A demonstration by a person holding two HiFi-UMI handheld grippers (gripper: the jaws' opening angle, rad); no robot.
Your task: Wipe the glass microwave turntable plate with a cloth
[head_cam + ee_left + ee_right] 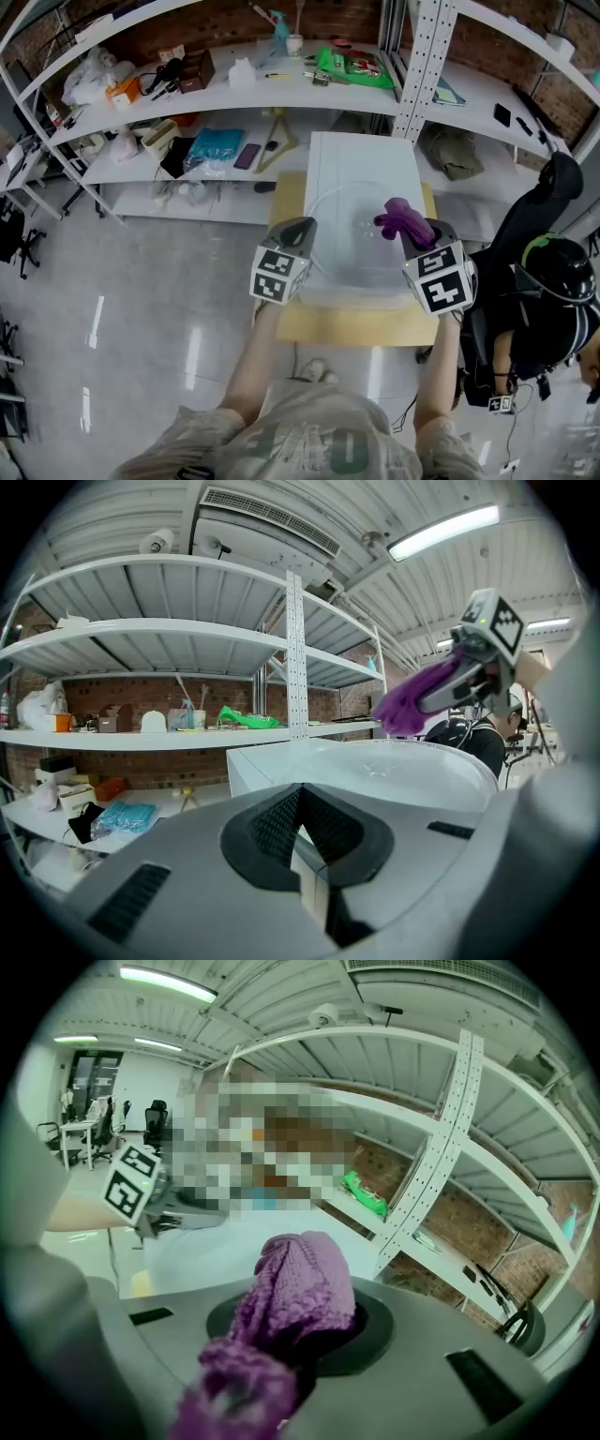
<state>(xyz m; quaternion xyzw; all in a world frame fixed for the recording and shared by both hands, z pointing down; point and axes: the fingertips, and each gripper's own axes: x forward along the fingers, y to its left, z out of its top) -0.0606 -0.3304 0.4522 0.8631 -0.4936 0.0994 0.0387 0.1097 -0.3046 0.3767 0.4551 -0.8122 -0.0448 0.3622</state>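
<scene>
Purple cloth (295, 1297) bunches between the clenched jaws of my right hand-held gripper (314, 1330), held over the right side of the glass turntable plate (356, 248). My left hand-held gripper (302, 841) is clamped on the plate's rim, and the plate spreads ahead of it and to its right. Beneath the plate are a white board (361, 159) and the tan tabletop (347, 323).

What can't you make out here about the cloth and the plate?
- Whether the purple cloth touches the glass turntable plate: in the head view the right gripper covers that spot, and in the right gripper view the cloth itself blocks it.
- Dirt on the plate: clear glass, too faint in all views.
</scene>
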